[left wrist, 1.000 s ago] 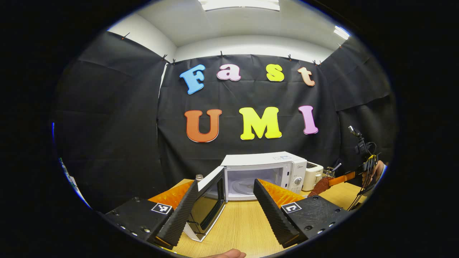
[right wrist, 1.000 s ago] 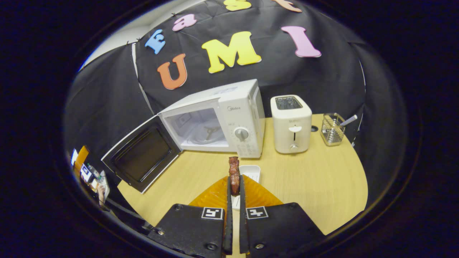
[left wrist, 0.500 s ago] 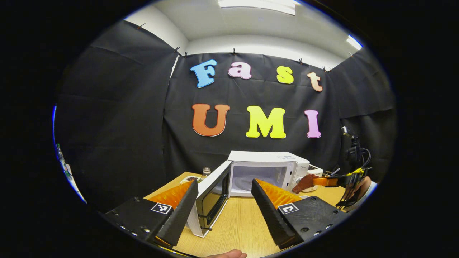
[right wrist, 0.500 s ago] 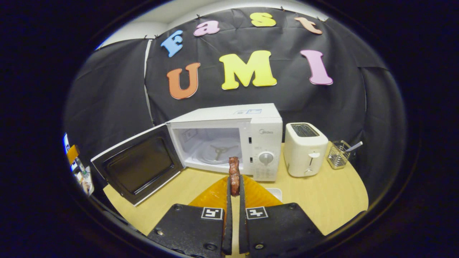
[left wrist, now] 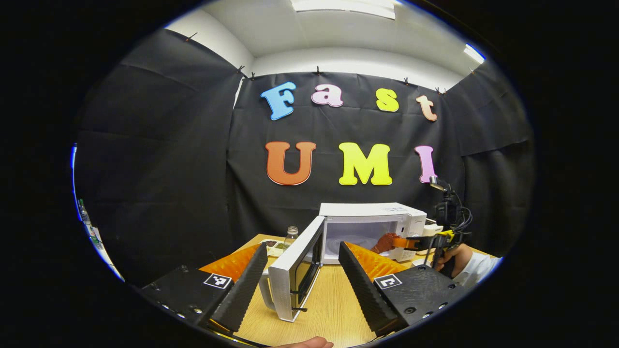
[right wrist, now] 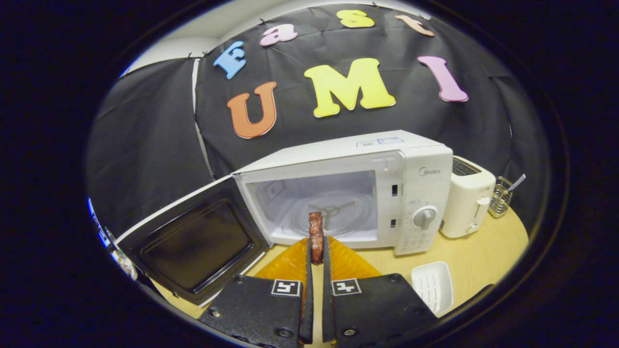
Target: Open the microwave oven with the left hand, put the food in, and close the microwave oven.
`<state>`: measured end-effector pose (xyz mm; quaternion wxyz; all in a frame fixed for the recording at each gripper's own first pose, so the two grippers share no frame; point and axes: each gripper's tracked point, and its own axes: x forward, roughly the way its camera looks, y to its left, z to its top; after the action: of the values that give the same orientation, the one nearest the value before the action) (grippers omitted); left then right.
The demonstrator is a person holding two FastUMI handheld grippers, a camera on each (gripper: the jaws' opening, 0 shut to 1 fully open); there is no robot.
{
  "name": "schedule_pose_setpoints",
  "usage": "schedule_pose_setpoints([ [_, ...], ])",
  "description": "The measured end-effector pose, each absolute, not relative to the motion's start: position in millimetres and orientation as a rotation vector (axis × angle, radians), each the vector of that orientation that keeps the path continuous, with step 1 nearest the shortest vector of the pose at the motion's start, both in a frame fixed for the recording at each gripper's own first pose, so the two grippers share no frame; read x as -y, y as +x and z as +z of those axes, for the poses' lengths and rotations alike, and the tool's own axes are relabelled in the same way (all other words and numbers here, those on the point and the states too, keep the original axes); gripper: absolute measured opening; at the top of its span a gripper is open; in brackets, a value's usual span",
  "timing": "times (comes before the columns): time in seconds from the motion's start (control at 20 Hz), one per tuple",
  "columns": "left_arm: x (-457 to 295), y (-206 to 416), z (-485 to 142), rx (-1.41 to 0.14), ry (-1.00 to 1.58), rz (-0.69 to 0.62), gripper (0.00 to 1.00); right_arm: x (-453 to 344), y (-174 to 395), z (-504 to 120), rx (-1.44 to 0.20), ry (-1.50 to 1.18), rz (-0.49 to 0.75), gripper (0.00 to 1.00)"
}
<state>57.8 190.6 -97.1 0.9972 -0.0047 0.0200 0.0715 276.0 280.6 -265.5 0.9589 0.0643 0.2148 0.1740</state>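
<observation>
Right tongs (right wrist: 315, 261) clamped narrow on the food (right wrist: 316, 233), a reddish-brown strip pinched by its lower end between both fingers. Long axis running straight out along the fingers, free end pointing at the open cavity of the microwave oven (right wrist: 367, 193) and overlapping the turntable inside in the right gripper view. Seen from the left gripper view, the same food (left wrist: 385, 241) held level, its tip at the mouth of the cavity, with the hand (left wrist: 447, 256) and a white sleeve behind those tongs.

Left tongs (left wrist: 302, 270) spread wide, holding nothing, fingers well apart over the tabletop (left wrist: 333, 309). Microwave door (left wrist: 297, 273) swung out on its left hinge, standing edge-on between the 2 fingers in that view (contact with either finger: cannot tell). Dark window of the door (right wrist: 198, 246) facing the right gripper view.

Tabletop light wood grain, pale yellow. White ridged tray (right wrist: 433, 285) lying on it just in front of the oven's control side. Cream toaster (right wrist: 468, 200) just right of the oven, wire basket (right wrist: 500, 203) with a utensil in it beyond that. Small glass jar (left wrist: 290, 234) and a shallow dish (left wrist: 272, 246) left of the door. Black cloth walling the booth on 3 sides, white ceiling with light panels (left wrist: 343, 5) above.
</observation>
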Motion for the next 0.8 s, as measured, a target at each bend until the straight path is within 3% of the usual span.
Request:
schedule_pose_setpoints([
  [0.35, -211, 63, -102, -0.066, -0.002, 0.174, 0.91, -334, 367, -295, -0.456, 0.421, 0.298, 0.10],
  [0.8, -242, 57, -95, -0.053, -0.018, 0.221, 0.91, -330, 446, -334, -0.409, 0.832, 0.048, 0.12],
])
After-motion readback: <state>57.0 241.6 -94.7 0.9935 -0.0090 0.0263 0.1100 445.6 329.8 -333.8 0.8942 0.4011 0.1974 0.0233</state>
